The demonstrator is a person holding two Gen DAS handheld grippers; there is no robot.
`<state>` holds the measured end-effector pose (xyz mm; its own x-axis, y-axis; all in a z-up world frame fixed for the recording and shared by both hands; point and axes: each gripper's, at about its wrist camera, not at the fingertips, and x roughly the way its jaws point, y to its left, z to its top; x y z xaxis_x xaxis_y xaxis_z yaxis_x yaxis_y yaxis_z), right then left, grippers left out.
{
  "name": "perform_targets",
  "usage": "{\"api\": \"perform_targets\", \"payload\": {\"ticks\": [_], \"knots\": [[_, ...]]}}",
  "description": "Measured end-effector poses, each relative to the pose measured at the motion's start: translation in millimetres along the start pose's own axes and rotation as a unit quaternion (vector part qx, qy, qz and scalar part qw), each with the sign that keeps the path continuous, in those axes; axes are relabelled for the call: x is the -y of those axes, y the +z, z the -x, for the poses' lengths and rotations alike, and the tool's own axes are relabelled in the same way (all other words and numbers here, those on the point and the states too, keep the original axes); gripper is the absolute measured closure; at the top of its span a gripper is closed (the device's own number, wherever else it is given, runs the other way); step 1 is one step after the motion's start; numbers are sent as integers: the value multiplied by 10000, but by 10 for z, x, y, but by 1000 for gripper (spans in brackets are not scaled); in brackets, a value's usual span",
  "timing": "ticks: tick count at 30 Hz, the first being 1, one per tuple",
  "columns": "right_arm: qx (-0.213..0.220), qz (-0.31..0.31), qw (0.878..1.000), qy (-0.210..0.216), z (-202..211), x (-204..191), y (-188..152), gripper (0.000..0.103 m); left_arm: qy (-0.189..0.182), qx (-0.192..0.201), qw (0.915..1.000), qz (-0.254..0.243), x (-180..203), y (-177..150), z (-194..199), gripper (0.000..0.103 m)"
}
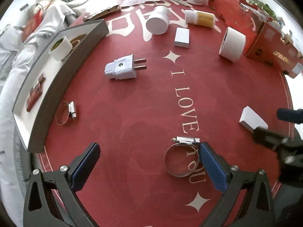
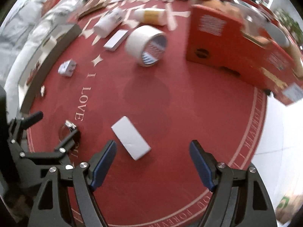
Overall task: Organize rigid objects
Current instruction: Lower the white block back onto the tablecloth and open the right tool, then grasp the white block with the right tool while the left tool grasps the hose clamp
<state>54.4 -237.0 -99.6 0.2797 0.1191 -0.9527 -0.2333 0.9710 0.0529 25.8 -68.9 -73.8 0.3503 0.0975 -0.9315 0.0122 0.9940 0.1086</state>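
On the red mat, the left gripper hangs low with its jaws spread wide and nothing between them. A hose clamp lies just inside its right finger, the screw housing close to the blue pad; I cannot tell whether they touch. A second clamp lies beside the grey tray, which sits at the mat's left edge. Inside the tray are a small tape roll and a brown-red piece. Near the tray, a white plug lies on its side, prongs pointing right. Farther back are a white bottle tipped over, a yellow-labelled bottle also on its side, a flat white box and a wide tape roll standing on its rim next to an orange carton.

The right gripper is likewise wide open and empty, above the mat's near part. A white block lies flat just ahead of its left finger, apart from both pads. This view is motion-blurred; the tape roll and carton show beyond, and the left gripper's frame sits at the left edge over the clamp.
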Motion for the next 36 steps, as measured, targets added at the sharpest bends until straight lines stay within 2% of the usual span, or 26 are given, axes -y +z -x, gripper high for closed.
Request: {"api": "perform_targets", "payload": {"ticks": [3,6,8,10,12,20,23,25,26,28,29,31,33,36], "knots": [[-154,217,9996,-113,-102,-99,26,23,69,111,9999,26,24,-29,12,0],[-153,359,9990,-224,-110,-106,16,20,-130,51,9994,327,-50,-60,-16,0],[-221,540,9981,-219,-128,-131,19,15,-398,-60,9974,593,-139,-67,-62,0],[-365,562,9976,-145,-197,-138,32,0,-366,-63,9976,589,-140,-61,-76,0],[-354,756,9960,-320,-235,-203,22,0,-375,-55,9975,591,-141,-61,-89,0],[-465,776,9952,-372,-223,-221,84,0,-313,-130,9982,505,-92,-38,-100,0],[-424,958,9939,-334,-213,-274,145,7,-280,-125,9988,389,-47,-6,-117,0],[-403,1157,9920,-295,-176,-333,161,21,-384,-165,9987,302,0,14,-123,4],[-402,1249,9910,-275,-155,-379,143,26,-477,-192,9983,274,26,36,-118,9],[-424,1393,9890,-247,-115,-453,155,46,-556,-181,9982,125,90,51,-74,18],[-441,1430,9884,-240,-101,-477,161,50,-580,-167,9982,53,123,58,-59,26],[-451,1423,9885,-237,-74,-492,169,72,-641,-135,9978,-111,199,57,-19,40],[-461,1356,9894,-238,-58,-485,172,76,-680,-114,9974,-222,243,51,16,67],[-403,1164,9922,-167,-23,-434,154,76,-697,-177,9971,-243,283,26,21,67]]}}
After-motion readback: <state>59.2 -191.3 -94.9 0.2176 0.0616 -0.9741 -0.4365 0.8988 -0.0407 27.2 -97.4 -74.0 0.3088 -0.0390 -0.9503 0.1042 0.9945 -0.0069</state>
